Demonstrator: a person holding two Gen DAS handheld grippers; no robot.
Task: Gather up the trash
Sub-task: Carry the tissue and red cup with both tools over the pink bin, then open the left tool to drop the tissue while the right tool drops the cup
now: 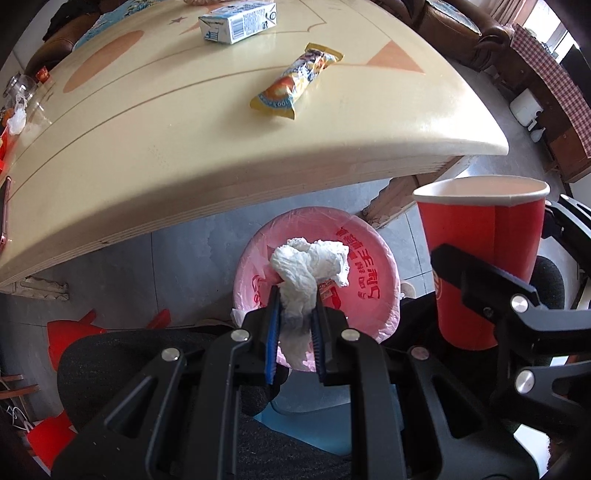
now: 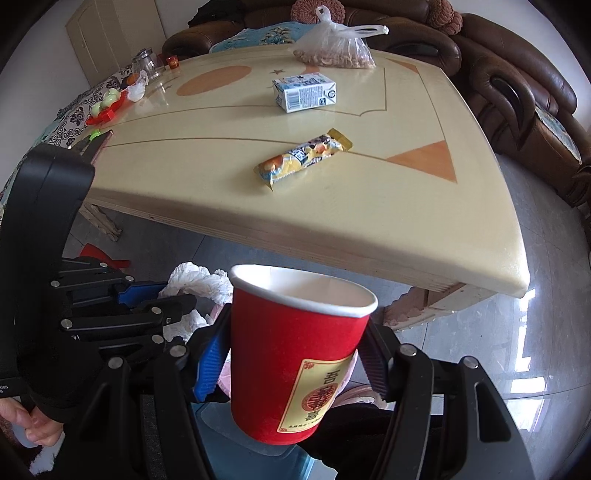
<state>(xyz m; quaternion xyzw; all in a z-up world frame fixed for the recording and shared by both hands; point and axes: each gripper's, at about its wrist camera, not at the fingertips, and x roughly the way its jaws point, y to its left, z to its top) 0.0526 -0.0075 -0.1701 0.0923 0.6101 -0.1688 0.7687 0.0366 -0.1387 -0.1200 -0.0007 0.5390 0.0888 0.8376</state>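
My left gripper [image 1: 295,299] is shut on a crumpled white tissue [image 1: 314,266] and holds it over a bin lined with a pink bag [image 1: 373,258] on the floor below the table edge. My right gripper [image 2: 295,354] is shut on a red paper cup [image 2: 295,354], upright, held just right of the bin; the cup also shows in the left wrist view [image 1: 484,258]. The tissue also shows in the right wrist view [image 2: 199,282], in the left gripper beside the cup. A yellow snack wrapper [image 1: 295,83] [image 2: 303,155] and a blue-white milk carton [image 1: 238,22] [image 2: 304,92] lie on the cream table [image 1: 184,147] [image 2: 332,206].
A plastic bag of nuts [image 2: 336,48] sits at the table's far edge. A glass jar [image 2: 146,62], red clips and small items [image 2: 107,107] lie at the far left. Brown sofas [image 2: 517,85] stand behind and right of the table. Red stools [image 1: 70,339] stand on the grey floor.
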